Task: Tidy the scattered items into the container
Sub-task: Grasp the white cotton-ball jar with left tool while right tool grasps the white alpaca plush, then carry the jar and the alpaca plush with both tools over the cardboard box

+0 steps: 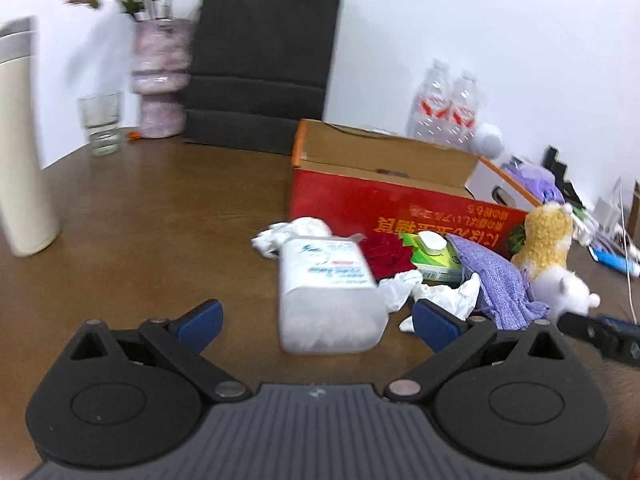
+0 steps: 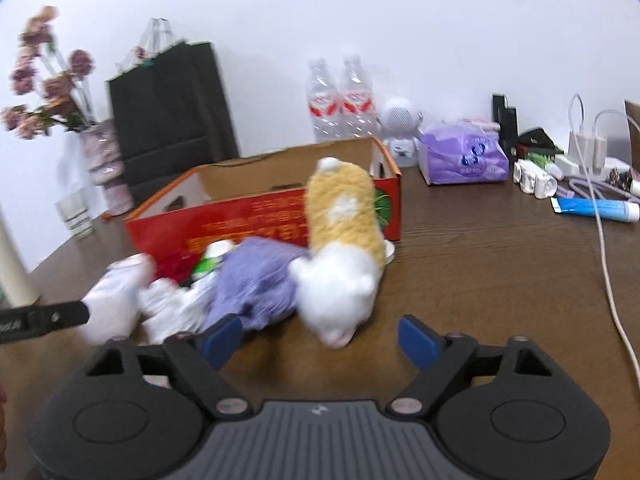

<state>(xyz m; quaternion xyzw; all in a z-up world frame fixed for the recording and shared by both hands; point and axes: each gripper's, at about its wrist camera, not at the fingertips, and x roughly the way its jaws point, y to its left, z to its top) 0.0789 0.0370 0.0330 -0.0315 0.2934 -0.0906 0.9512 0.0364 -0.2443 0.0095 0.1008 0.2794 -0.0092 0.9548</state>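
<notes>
An open red cardboard box [image 1: 400, 204] stands on the brown table; it also shows in the right wrist view [image 2: 248, 212]. In front of it lie a white wipes pack [image 1: 328, 292], a red fabric rose [image 1: 390, 254], a green carton [image 1: 436, 258], crumpled white tissues [image 1: 436, 292], a purple cloth [image 1: 500, 280] [image 2: 256, 284] and a yellow-and-white plush toy [image 1: 548, 248] [image 2: 344, 256]. My left gripper [image 1: 316, 322] is open, with the wipes pack between its fingers. My right gripper [image 2: 320, 340] is open, just in front of the plush toy's head.
A cream flask [image 1: 20, 148], a glass [image 1: 100, 124], a vase of flowers [image 1: 160, 80] and a black paper bag [image 1: 264, 60] stand at the back left. Water bottles [image 2: 340, 100], a purple tissue pack [image 2: 464, 154], a blue tube [image 2: 596, 209] and cables [image 2: 608, 248] lie right.
</notes>
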